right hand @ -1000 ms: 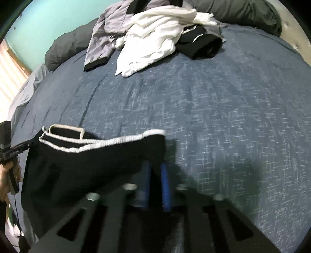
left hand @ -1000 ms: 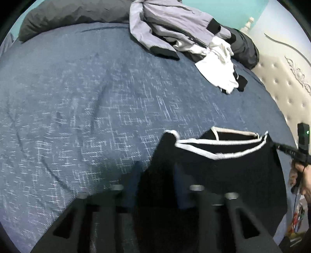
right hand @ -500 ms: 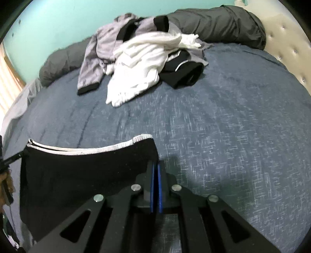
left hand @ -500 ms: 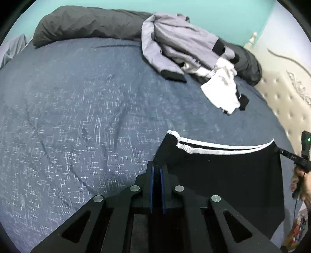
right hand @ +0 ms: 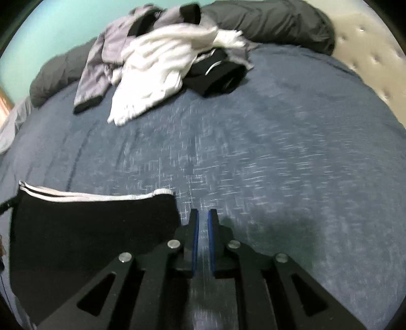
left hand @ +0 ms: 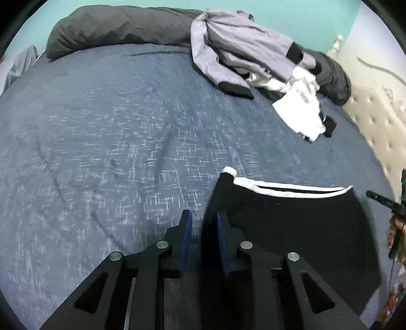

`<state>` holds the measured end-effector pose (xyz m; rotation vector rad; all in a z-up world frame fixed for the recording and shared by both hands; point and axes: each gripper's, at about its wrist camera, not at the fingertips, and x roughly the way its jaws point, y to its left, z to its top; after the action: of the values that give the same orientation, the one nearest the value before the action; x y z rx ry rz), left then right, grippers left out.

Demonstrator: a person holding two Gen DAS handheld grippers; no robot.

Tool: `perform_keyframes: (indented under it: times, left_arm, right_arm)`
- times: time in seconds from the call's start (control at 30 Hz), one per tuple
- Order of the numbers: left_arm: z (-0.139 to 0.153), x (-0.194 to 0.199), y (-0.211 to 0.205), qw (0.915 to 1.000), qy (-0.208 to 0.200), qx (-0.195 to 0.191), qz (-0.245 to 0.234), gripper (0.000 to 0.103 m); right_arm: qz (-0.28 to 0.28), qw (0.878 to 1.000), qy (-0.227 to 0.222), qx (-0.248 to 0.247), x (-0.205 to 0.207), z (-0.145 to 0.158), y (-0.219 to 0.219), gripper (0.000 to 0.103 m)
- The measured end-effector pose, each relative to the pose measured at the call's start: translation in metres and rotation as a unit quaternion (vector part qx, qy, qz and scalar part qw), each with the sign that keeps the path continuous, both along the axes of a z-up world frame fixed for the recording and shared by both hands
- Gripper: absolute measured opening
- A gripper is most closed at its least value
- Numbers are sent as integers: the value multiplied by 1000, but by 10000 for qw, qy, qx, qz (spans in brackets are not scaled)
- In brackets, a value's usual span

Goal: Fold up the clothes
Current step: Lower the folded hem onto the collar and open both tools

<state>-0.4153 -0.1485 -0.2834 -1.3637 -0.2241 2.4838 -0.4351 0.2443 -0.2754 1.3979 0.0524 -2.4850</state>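
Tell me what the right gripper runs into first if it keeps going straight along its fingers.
Probably the bare blue bedspread: the right gripper is open beside the black shorts, angled down at the bed. Farther along that line lies the clothes pile, though depth is hard to judge.

- A bed (left hand: 106, 142) fills both views, covered by a dark blue spread with a pale, broken crosshatch weave.
- A long dark grey bolster pillow (left hand: 119, 28) lies along the far edge of the bed, against the wall.
- The wall (left hand: 291, 15) behind it is painted a flat turquoise.
- A cream tufted headboard (right hand: 375, 66) with button dimples stands at one side of the bed.
- A pale carved post (left hand: 336, 44) shows near the corner by the headboard.
- The light is dim and even.
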Motion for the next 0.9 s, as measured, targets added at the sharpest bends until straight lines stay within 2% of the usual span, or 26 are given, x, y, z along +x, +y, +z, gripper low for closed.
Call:
perform_keyframes:
  times: [0.13, 0.2, 0.23, 0.27, 0.33, 0.37, 0.4, 0.5, 0.67, 0.77, 0.9]
  left_arm:
    - [22, 34, -12, 9992, 63, 395, 86, 26]
    - [26, 57, -13, 9988, -3, 480, -36, 32]
    - [26, 70, -11, 9988, -84, 468, -140, 39]
    - [23, 79, -12, 9987, -169, 430, -209, 42]
    - [18, 97, -12, 9983, -341, 347, -334, 42]
    - [15, 106, -13, 9978, -426, 305, -397, 42]
    - [12, 116, -13, 9973, -512, 263, -460, 42]
    - [3, 143, -14, 9948, -768, 137, -648, 44]
    - [-6, 178, -25, 9931, -916, 18, -737, 45]
    - [-10, 187, -25, 9924, -921, -2, -812, 46]
    - [-19, 193, -24, 9915, -981, 26, -852, 47]
  right_arm:
    - [539, 9976, -204, -375, 40, 17, -10, 7]
    - [874, 9948, -326, -410, 68, 21, -22, 7]
    - [1045, 9929, -397, -415, 83, 22, -27, 8]
    - [1202, 9908, -467, -415, 97, 22, -30, 12]
    - [1438, 9873, -573, -370, 124, 21, -32, 30]
    - [1480, 9868, -595, -295, 135, 19, -30, 46]
    - [1490, 9865, -651, -212, 146, 16, -25, 50]
    - [1320, 9874, -846, -187, 164, 9, -5, 50]
    - [1131, 9871, -1122, -134, 189, 0, 24, 50]
    - [1141, 9857, -1238, -84, 201, -6, 33, 50]
    - [1198, 9822, -1414, -306, 209, -15, 35, 52]
